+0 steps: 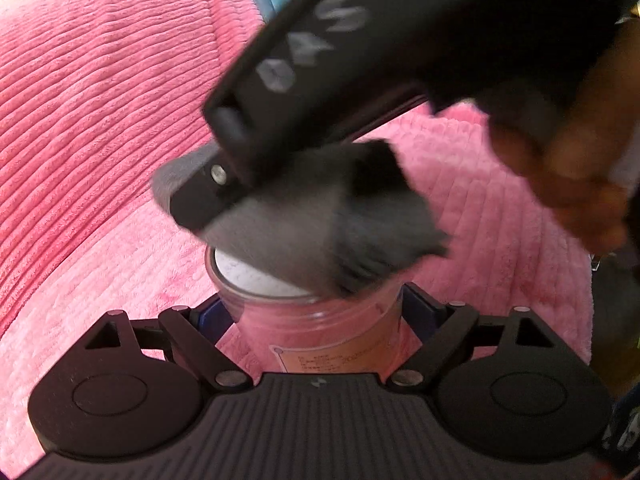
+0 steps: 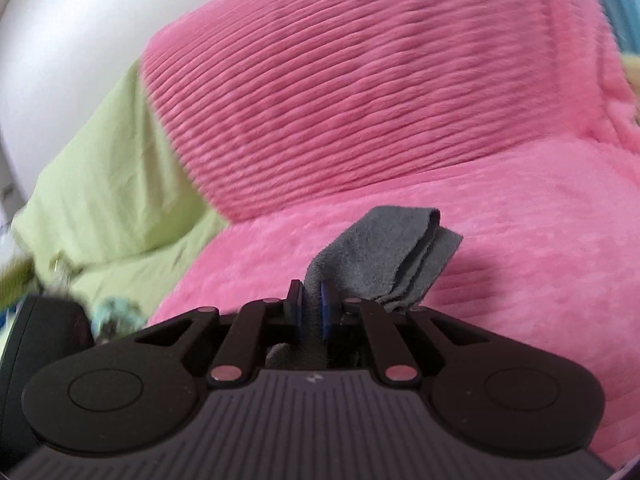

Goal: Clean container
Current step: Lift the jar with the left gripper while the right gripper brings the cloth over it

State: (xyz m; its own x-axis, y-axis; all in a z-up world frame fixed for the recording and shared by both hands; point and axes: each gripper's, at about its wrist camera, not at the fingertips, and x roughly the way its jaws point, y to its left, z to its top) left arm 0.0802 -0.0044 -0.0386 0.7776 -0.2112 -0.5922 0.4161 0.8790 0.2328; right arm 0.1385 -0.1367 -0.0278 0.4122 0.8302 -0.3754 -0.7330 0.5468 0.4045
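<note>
Pink ribbed blanket (image 1: 100, 120): covered the whole scene. Right tongs (image 2: 311, 308): narrow, pinched on a folded grey cloth (image 1: 312, 216), which pressed down on the jar's white lid. Left tongs (image 1: 320, 316): spread wide enough to clamp the jar's sides. Clear jar (image 1: 320, 328): upright between the left fingers, labelled wall toward the camera. Judged stiff, smooth, likely slippery and breakable; best gripped at mid-wall, as it was. Cloth: soft, light.
</note>
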